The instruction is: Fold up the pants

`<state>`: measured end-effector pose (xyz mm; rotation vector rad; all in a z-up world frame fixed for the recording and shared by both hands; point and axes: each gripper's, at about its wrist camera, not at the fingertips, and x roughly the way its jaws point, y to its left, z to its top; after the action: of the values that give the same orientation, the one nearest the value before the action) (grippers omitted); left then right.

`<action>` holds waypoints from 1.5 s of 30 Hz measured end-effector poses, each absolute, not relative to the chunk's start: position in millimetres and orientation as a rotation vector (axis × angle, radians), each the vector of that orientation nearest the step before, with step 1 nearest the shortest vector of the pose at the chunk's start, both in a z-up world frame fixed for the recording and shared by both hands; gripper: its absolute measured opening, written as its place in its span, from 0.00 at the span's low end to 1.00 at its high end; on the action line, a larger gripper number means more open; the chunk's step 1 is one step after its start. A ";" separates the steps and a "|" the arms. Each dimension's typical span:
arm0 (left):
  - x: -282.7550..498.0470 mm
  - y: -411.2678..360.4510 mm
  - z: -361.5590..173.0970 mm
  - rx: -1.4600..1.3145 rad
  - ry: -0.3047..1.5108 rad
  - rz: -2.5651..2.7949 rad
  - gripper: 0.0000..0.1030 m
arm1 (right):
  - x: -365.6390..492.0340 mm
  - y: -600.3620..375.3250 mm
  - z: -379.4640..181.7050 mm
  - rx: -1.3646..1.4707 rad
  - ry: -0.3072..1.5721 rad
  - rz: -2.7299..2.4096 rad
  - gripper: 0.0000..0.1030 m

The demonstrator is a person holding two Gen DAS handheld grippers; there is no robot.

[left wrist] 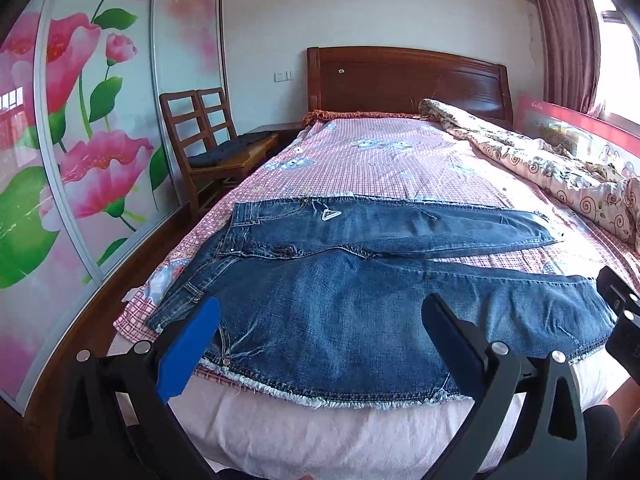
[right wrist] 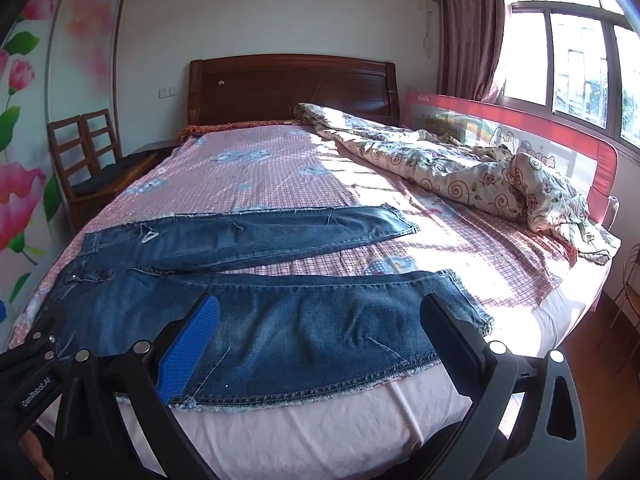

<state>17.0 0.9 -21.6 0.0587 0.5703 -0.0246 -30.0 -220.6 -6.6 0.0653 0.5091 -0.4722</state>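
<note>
hovering spread over jeans (left wrist: 340, 320): left hand-held gripper (left wrist: 320, 344)

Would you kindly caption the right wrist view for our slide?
Open right gripper above unfolded jeans spread on the bed.

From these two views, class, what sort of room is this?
A home bedroom, most likely: a bed with a wooden headboard, a rumpled quilt by the window, and a flowered wardrobe. Jeans lie spread for folding.

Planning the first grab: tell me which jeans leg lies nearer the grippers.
The near leg, along the bed's foot edge under both open grippers. The far leg lies beyond a strip of pink checked sheet.
</note>
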 end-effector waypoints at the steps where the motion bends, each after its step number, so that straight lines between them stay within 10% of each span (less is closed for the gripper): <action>1: 17.6 2.4 -22.4 0.052 0.590 -0.025 0.98 | -30.0 -219.9 -6.7 0.061 0.509 -0.473 0.97; 45: 16.7 3.8 -18.5 0.044 0.555 -0.041 0.98 | -28.9 -222.5 -9.7 0.082 0.530 -0.464 0.97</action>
<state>16.7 3.8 -18.5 0.0435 0.5547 -0.0410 -28.9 -222.5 -9.7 0.0817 0.5304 -0.4644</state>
